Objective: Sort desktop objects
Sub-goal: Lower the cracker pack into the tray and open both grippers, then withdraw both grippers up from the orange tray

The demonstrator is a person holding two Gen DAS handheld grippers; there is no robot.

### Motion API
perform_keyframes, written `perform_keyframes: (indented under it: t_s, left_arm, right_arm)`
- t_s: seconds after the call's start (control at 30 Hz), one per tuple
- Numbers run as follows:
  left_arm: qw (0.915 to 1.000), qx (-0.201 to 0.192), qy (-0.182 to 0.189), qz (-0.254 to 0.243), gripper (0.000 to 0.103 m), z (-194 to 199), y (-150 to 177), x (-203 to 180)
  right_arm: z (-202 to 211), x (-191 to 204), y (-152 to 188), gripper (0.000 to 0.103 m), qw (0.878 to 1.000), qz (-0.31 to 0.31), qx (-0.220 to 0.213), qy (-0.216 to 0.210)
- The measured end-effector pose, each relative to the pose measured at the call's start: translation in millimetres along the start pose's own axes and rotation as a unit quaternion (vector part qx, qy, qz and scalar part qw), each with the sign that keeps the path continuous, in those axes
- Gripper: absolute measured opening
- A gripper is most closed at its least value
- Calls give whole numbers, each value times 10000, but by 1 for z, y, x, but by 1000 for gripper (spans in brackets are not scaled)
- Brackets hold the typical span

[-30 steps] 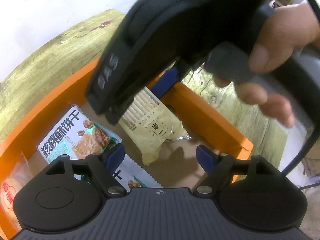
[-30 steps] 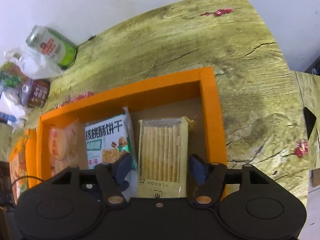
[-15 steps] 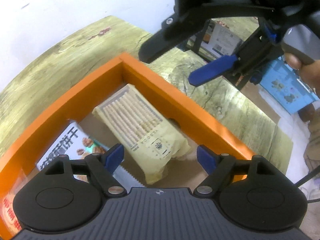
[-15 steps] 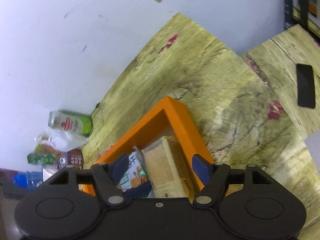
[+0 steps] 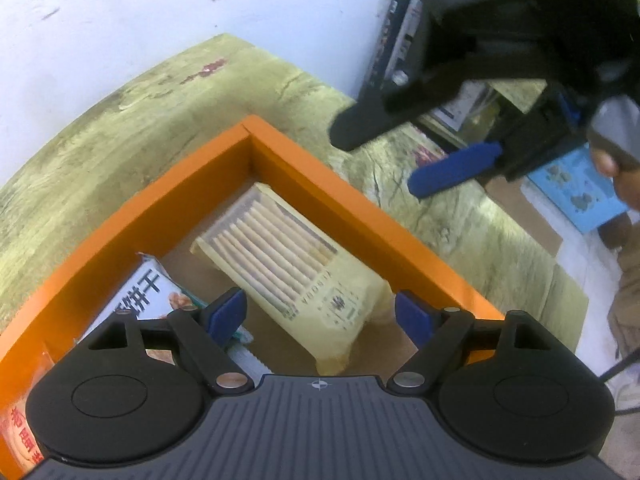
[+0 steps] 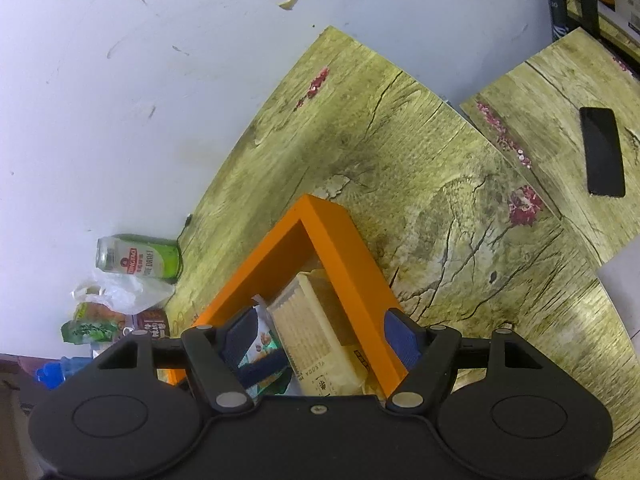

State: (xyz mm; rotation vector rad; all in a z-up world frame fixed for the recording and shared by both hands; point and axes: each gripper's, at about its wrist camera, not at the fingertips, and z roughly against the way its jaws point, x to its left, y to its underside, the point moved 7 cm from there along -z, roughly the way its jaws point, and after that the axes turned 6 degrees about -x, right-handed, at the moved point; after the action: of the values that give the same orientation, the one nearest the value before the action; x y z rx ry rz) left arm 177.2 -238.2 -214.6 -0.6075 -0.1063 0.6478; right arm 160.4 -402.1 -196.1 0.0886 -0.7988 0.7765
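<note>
Cracker pack [image 5: 296, 268] lies diagonally in orange tray [image 5: 360, 216], just ahead of empty, parted left gripper [image 5: 320, 316]; right gripper [image 5: 404, 160] hovers upper right, also parted and empty.

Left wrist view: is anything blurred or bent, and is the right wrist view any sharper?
Left wrist view: the right gripper at top right is soft and blurred; the orange tray edges bow with the fisheye. Right wrist view: sharper, but the table edge curves.

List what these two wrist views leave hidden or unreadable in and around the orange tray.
- Left wrist: the left gripper body covers the near part of the orange tray and most of the walnut biscuit pack.
- Left wrist: the red snack pack is cut off by the frame edge.
- Right wrist: the bags beside the green can are too small to identify.
</note>
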Motion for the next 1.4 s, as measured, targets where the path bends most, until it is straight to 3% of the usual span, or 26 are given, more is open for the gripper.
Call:
perform_keyframes:
  t_s: [0.2,0.4,0.7,1.03,1.23,1.4]
  left_arm:
    - [9999,-168,12,-28,83,7,-14,9]
    - [9987,-371,114,-316,90,2,-34,14]
    - [9982,-81,513,-314,90,-26,-44,21]
    - [9953,69,772,-572,91,-32,-39,9]
    - [9974,1,572,-448,91,-27,-39,16]
    - [9991,-187,323,-178,91,0,-37,32]
  right_arm:
    - [0,-4,-4,69,10000,-12,30,-15]
    - [-1,-10,-6,69,9999,-64,87,7]
    - [-2,-20,-11,69,9996,-209,181,20]
    - [-5,-28,-15,69,9992,-366,179,43]
    - [-6,-26,-15,69,9992,-369,156,53]
    - [-9,-19,-12,69,9995,-244,193,14]
